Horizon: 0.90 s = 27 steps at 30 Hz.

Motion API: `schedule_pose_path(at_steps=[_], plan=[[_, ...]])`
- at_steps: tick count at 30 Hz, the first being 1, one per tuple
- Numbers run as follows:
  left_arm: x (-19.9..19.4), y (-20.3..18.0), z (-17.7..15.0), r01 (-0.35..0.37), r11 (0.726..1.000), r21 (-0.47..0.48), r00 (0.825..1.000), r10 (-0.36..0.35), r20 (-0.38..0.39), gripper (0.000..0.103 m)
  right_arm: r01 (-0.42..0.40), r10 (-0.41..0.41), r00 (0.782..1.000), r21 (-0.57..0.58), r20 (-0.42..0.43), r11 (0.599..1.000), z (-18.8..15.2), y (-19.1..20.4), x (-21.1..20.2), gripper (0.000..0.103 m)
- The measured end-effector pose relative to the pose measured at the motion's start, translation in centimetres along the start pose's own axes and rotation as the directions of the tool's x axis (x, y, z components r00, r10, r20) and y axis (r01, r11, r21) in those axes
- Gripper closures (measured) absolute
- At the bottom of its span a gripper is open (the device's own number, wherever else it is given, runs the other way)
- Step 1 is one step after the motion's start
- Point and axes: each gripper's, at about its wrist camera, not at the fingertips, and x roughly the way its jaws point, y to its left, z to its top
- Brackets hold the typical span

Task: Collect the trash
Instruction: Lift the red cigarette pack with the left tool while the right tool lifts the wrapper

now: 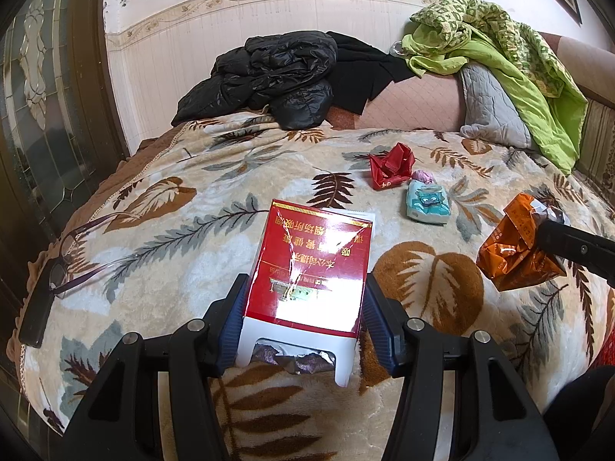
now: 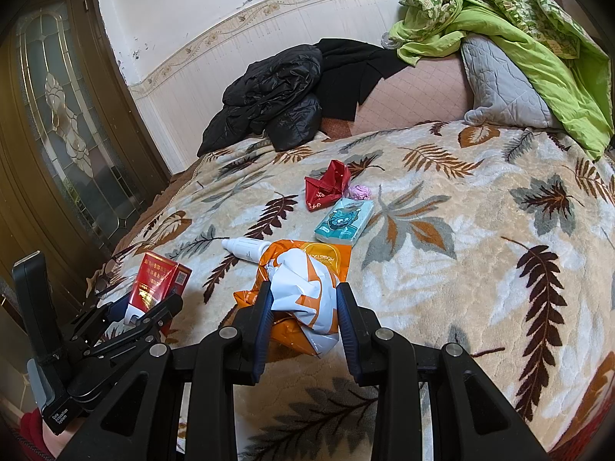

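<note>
We had the left gripper clamped on the cigarette box, the right gripper on the orange wrapper; we judged steady, unslackened grips best while carrying both off.

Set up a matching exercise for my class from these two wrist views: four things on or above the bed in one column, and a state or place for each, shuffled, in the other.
Things
1. red cigarette pack
2. orange and white wrapper
3. teal tissue pack
4. glasses

States or places
A. lying free on the leaf blanket, next to a crumpled red wrapper
B. held in the right claw
C. near the left edge of the bed
D. held in the left claw

Pairs: 1-D, 2-B, 3-A, 4-C
</note>
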Motion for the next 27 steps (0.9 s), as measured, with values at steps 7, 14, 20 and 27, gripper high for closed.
schedule_pose_path(at_steps=[7, 14, 20, 27], plan=[[0.02, 0.06, 0.02, 0.001, 1.0, 0.002, 1.0, -0.001, 0.0, 0.047, 0.0, 0.0, 1.0, 0.0, 0.0, 1.0, 0.01, -0.03, 0.0, 0.068], [-0.04, 0.16, 0.06, 0.001, 1.0, 0.001, 1.0, -0.001, 0.0, 0.047, 0.0, 0.0, 1.0, 0.001, 0.0, 1.0, 0.03, -0.06, 0.0, 0.068], [0.0, -0.16, -0.03, 0.008, 1.0, 0.004, 1.0, -0.008, 0.0, 0.047, -0.001, 0.001, 1.0, 0.001, -0.001, 1.0, 0.05, -0.08, -0.01, 0.068], [0.05, -0.47, -0.15, 0.011, 1.0, 0.005, 1.0, -0.011, -0.001, 0.047, -0.001, 0.001, 1.0, 0.002, 0.0, 1.0, 0.05, -0.15, 0.03, 0.068]])
